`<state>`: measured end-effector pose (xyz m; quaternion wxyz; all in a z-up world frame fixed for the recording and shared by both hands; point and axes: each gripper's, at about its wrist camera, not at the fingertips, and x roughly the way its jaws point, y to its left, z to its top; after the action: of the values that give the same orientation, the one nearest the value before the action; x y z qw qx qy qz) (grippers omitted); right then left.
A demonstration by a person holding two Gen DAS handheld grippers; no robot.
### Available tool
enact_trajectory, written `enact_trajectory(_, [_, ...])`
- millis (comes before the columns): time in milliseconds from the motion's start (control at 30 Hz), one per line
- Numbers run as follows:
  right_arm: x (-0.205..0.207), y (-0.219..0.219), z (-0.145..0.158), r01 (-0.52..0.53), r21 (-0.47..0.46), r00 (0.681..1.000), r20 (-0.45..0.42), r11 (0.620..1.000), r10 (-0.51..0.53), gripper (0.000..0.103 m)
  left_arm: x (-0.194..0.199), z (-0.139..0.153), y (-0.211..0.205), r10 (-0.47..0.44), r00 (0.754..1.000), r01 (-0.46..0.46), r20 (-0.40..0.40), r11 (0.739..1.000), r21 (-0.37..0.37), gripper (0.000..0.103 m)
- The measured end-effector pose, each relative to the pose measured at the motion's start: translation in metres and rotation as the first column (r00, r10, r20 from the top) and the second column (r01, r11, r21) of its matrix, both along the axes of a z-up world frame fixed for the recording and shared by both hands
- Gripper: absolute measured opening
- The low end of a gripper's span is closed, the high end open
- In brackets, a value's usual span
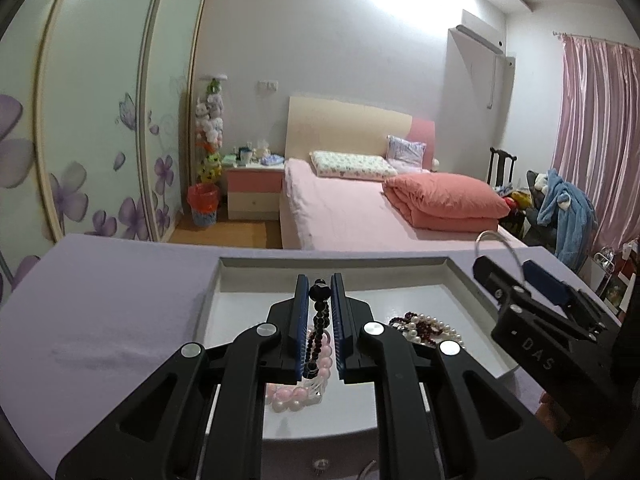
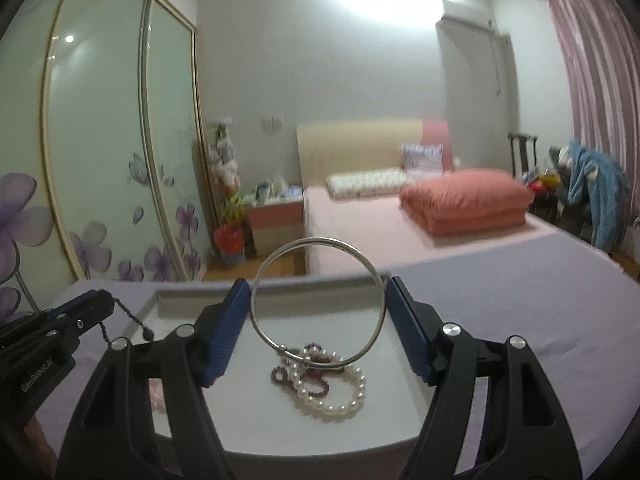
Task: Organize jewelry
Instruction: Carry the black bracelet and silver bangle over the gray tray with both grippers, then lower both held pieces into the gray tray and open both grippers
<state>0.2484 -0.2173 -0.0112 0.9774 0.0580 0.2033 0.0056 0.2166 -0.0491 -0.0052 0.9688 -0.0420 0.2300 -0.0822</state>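
My left claw (image 1: 319,286) is clamped tight on a black bead strand (image 1: 319,320); its blue pads (image 1: 301,320) pinch the large faceted bead near the tips, and the rest of the strand hangs down between the fingers. Directly beneath that claw, inside the white tray (image 1: 224,280), lies a pink pearl bracelet (image 1: 298,390). To the right of the left claw, further along the tray floor, sits a heap of white and dark red beads (image 1: 426,328).

My right claw (image 2: 319,292) stands wide, and a silver bangle (image 2: 319,304) spans the gap upright, its rim touching both blue pads (image 2: 226,332). I judge the claw clamped on the bangle across its width. Below and just ahead of the right claw, the same bead heap (image 2: 328,384) rests in the tray (image 2: 176,300).

The tray sits on a lilac cloth (image 1: 112,304). Seen from the left claw, the right one (image 1: 506,270) is off to the right, over the tray's far corner.
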Motion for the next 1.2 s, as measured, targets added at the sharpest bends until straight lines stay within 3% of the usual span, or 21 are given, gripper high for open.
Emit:
enact_trajectory(333, [0.033, 0.006, -0.03, -0.045, 0.041, 0.987, -0.156, 0.998, 0.051, 0.068, 0.027, -0.019, 0.0, -0.009, 0.995, 0.007, -0.1, 1.0, -0.018, 0.012])
enact_trajectory(400, [0.037, 0.004, -0.035, -0.057, 0.056, 0.981, -0.185, 0.997, 0.067, 0.069, 0.029, -0.022, 0.004, -0.008, 0.993, 0.003, -0.119, 0.999, -0.042, 0.018])
enact_trajectory(467, [0.037, 0.0, -0.038, -0.058, 0.078, 0.977, -0.2, 0.995, 0.073, 0.074, 0.029, -0.021, 0.012, 0.001, 0.991, -0.01, -0.13, 0.998, -0.068, 0.042])
enact_trajectory(500, [0.035, -0.003, -0.037, -0.051, 0.089, 0.978, -0.196, 0.995, 0.068, 0.076, 0.029, -0.02, 0.016, 0.006, 0.992, -0.016, -0.127, 0.997, -0.077, 0.045])
enact_trajectory(867, [-0.005, -0.032, -0.017, -0.019, 0.125, 0.989, -0.143, 0.992, 0.037, 0.073, -0.009, 0.005, 0.058, 0.101, 0.991, -0.11, -0.084, 0.987, -0.115, 0.045])
enact_trajectory(1200, [-0.058, -0.017, -0.024, -0.113, 0.081, 0.967, -0.22, 0.99, 0.129, 0.069, -0.062, 0.007, 0.08, 0.132, 0.988, -0.139, -0.084, 0.987, -0.081, 0.045])
